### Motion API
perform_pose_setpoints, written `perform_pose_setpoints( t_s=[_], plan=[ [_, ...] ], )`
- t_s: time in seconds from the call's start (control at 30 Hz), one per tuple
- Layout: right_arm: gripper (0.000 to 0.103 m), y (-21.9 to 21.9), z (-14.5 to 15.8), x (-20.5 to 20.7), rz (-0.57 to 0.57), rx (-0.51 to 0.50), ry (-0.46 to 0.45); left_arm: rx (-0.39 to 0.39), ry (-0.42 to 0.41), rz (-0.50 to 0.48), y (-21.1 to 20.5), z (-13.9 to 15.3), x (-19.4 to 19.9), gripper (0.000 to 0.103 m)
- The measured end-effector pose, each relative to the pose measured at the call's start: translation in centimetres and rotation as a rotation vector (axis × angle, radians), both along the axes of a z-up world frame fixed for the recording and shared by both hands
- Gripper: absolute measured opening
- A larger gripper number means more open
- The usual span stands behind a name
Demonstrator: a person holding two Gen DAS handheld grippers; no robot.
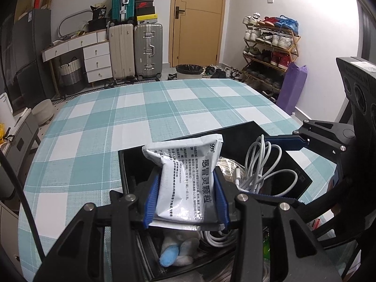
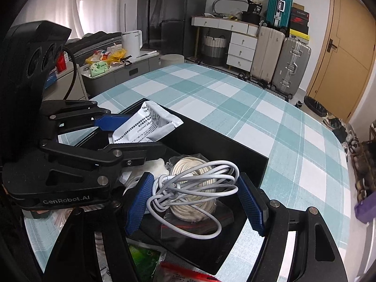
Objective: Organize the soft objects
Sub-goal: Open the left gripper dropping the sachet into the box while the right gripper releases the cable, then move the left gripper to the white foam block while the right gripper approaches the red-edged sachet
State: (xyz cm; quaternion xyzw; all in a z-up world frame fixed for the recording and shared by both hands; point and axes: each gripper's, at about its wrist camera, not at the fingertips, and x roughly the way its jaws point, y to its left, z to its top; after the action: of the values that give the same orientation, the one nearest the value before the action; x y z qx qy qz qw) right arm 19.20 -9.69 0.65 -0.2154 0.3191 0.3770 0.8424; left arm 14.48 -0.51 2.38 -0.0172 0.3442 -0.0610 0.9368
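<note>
We had the left gripper [image 1: 186,196] clamped on a white sachet [image 1: 185,178], held above the black box [image 1: 131,164] on the checked table [image 1: 105,122]. Sachet print was Chinese, "感冒灵颗粒", with a "999" mark at its top corner. Right gripper [image 2: 195,199] jaws stood wide around a white cable [image 2: 195,188] bundle over the box; pad contact we couldn't tell. A cream rope coil [image 2: 195,202] lay under the cable. "GenRobot.AI" read on the left gripper body.
</note>
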Motion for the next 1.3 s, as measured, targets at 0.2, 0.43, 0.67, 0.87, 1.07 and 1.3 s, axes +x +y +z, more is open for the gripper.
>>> perform_pose_setpoints(
  t_s=[0.2,0.43,0.67,0.87,1.07,1.3],
  plan=[
    [0.073,-0.2,0.0,-0.3,-0.005,0.006,0.016,0.005,0.004,-0.009,-0.2,0.0,0.0,0.042],
    [0.099,-1.1,0.9,-1.5,-0.059,0.01,-0.111,-0.026,0.006,-0.013,0.1,0.3,-0.4,0.063],
    [0.102,-3.9,2.0,-2.6,-0.099,0.067,-0.112,-0.027,-0.08,-0.011,0.1,2.0,-2.8,0.1],
    [0.102,-6.3,2.6,-3.8,-0.158,0.138,-0.08,-0.004,-0.071,0.007,1.2,2.3,-4.7,0.101],
    [0.102,-8.0,1.7,-4.7,-0.188,0.174,0.019,0.007,-0.059,0.014,2.1,1.8,-7.1,0.102],
    [0.102,-8.7,0.3,-6.2,-0.197,0.131,0.046,0.035,-0.054,-0.032,1.7,0.6,-8.7,0.103]
  ],
)
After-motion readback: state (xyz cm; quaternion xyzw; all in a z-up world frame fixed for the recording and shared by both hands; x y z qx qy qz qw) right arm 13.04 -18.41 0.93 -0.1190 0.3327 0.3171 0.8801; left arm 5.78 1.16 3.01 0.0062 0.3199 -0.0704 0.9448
